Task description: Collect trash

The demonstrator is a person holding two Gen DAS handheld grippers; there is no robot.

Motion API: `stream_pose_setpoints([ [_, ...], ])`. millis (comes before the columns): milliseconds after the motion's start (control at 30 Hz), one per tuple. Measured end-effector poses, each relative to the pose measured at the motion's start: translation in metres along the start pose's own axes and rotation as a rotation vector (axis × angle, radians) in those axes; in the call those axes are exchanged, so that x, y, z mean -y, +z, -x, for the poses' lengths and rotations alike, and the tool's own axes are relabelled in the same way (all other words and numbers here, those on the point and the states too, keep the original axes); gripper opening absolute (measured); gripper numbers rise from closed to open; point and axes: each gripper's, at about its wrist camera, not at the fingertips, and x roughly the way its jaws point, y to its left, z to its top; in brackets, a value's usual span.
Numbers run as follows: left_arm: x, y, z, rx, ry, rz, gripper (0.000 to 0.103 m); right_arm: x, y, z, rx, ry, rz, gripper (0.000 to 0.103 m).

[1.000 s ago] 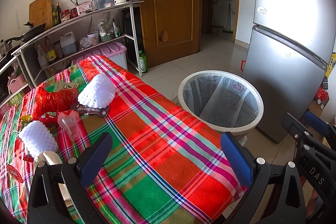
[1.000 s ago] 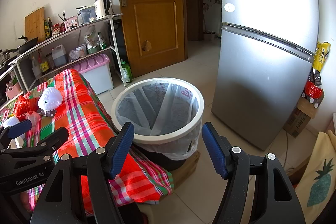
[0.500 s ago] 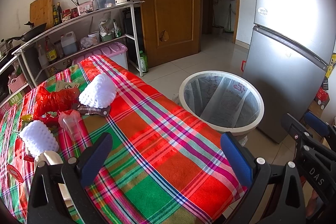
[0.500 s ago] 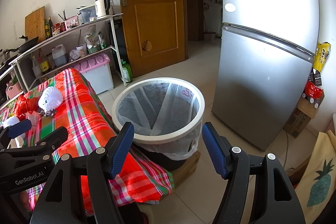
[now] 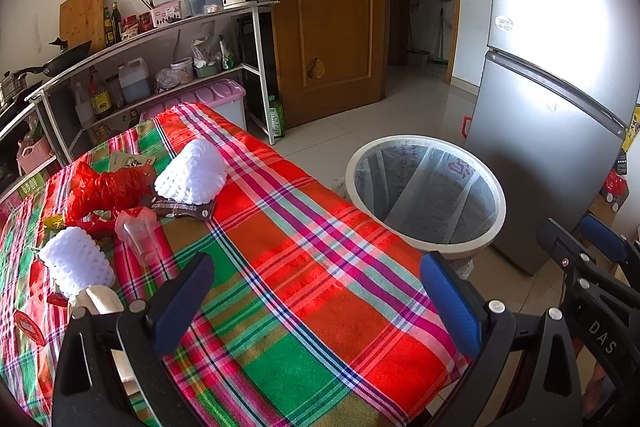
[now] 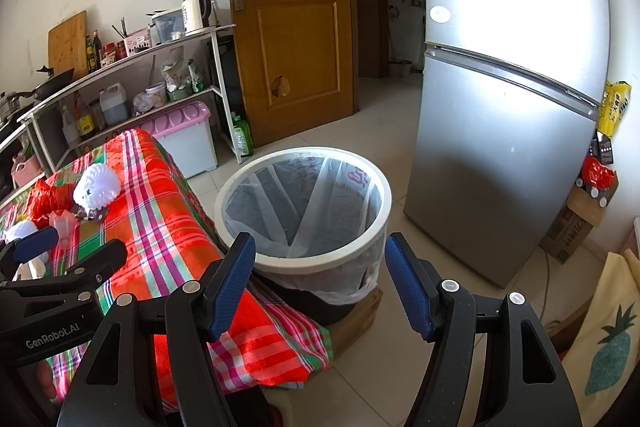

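Trash lies on the far left of the plaid-covered table (image 5: pixel 304 267): two white foam fruit nets (image 5: pixel 192 173) (image 5: pixel 78 261), a red plastic bag (image 5: pixel 104 189), a dark wrapper (image 5: pixel 182 209) and a clear plastic cup (image 5: pixel 138 233). A white bin (image 5: pixel 426 193) (image 6: pixel 302 205) lined with a clear bag stands on the floor at the table's right end. My left gripper (image 5: pixel 316 297) hovers open over the near part of the table, holding nothing. My right gripper (image 6: pixel 320 275) hangs open just in front of the bin, also with nothing in it.
A silver fridge (image 6: pixel 504 107) stands right of the bin. Behind the table, a metal shelf rack (image 5: pixel 160 67) holds bottles and a kettle, with a pink-lidded box (image 6: pixel 184 135) below. A wooden door (image 5: pixel 328 15) is shut. A cardboard box (image 6: pixel 576 223) sits by the fridge.
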Motion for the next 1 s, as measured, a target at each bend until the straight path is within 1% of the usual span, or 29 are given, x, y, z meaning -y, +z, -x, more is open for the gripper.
stream_pose_setpoints([
  [333, -0.006, -0.001, 0.003, 0.0, 0.006, 0.005, 0.103, -0.005, 0.0, 0.0, 0.003, 0.004, 0.008, 0.068],
  [467, -0.012, 0.0, 0.003, 0.002, 0.014, 0.022, 0.103, -0.006, 0.001, 0.001, 0.003, 0.008, 0.016, 0.068],
  [900, -0.017, 0.001, 0.001, -0.005, 0.014, 0.03, 0.103, -0.011, 0.002, 0.001, 0.002, 0.014, 0.026, 0.068],
  [1000, -0.025, 0.0, 0.001, -0.005, 0.005, 0.05, 0.103, -0.013, 0.002, 0.0, -0.001, 0.028, 0.031, 0.068],
])
